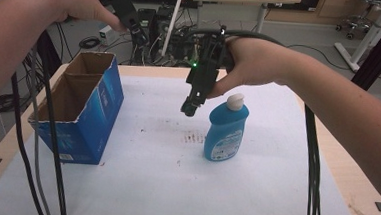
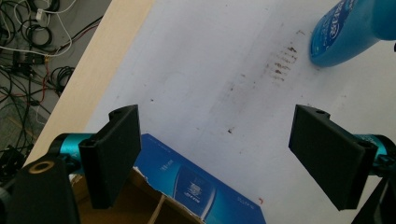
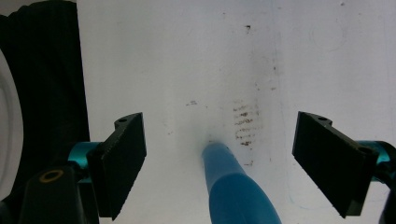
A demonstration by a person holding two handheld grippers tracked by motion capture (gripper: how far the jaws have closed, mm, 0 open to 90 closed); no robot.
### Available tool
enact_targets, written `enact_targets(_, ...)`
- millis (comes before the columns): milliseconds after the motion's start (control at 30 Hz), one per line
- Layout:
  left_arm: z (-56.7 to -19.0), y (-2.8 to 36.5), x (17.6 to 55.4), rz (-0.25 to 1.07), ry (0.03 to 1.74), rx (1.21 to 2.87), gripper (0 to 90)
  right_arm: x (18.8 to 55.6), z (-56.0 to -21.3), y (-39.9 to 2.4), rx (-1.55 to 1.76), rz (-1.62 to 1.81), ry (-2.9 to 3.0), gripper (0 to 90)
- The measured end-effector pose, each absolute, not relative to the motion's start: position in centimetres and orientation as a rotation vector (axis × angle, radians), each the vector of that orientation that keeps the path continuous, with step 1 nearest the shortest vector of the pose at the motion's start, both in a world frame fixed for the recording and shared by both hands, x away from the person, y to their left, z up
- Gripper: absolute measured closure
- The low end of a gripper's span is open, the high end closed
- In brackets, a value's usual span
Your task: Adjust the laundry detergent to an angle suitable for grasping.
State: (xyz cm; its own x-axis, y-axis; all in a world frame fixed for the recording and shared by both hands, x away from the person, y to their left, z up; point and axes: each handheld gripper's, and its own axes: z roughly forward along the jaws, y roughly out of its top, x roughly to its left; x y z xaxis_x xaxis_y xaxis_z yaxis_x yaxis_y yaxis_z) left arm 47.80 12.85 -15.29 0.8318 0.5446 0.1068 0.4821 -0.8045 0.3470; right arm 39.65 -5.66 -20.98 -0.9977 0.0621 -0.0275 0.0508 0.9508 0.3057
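The right claw (image 1: 190,109) hangs just beside the blue bottle (image 1: 226,132), up near its white cap (image 1: 235,101), with its jaws spread wide and nothing between them; in the right gripper view the bottle (image 3: 236,186) rises from below, midway between the two black jaws. The left claw (image 1: 139,33) is held high behind the bottle, above the far end of the open blue cardboard box (image 1: 85,112), and its jaws are wide and empty too, as the left gripper view shows. The bottle stands upright on the white sheet (image 1: 173,196) that covers the table (image 1: 346,182), well apart from the box, with a patch of brown specks (image 1: 191,136) just beside its base. The likely step is a grab at the bottle's neck. The bottle is tall, narrow-footed and smooth, so if one jaw meets it before the other it could tip over or skid across the sheet. A pinch on the rounded shoulder could also squeeze it out of the jaws. The cables (image 1: 314,175) that trail past the bottle could drag against it as the hand moves.
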Motion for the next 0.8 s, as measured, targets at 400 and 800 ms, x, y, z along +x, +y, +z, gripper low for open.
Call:
enact_targets(400,-15.3,12.8,47.4,0.305,0.751,2.72,17.1,39.3,-19.8,-6.0,0.086,0.522,3.055,16.9)
enact_targets(800,-17.3,12.3,45.9,0.3,0.668,2.682,17.1,39.0,-17.2,-6.4,0.062,0.579,3.026,16.9)
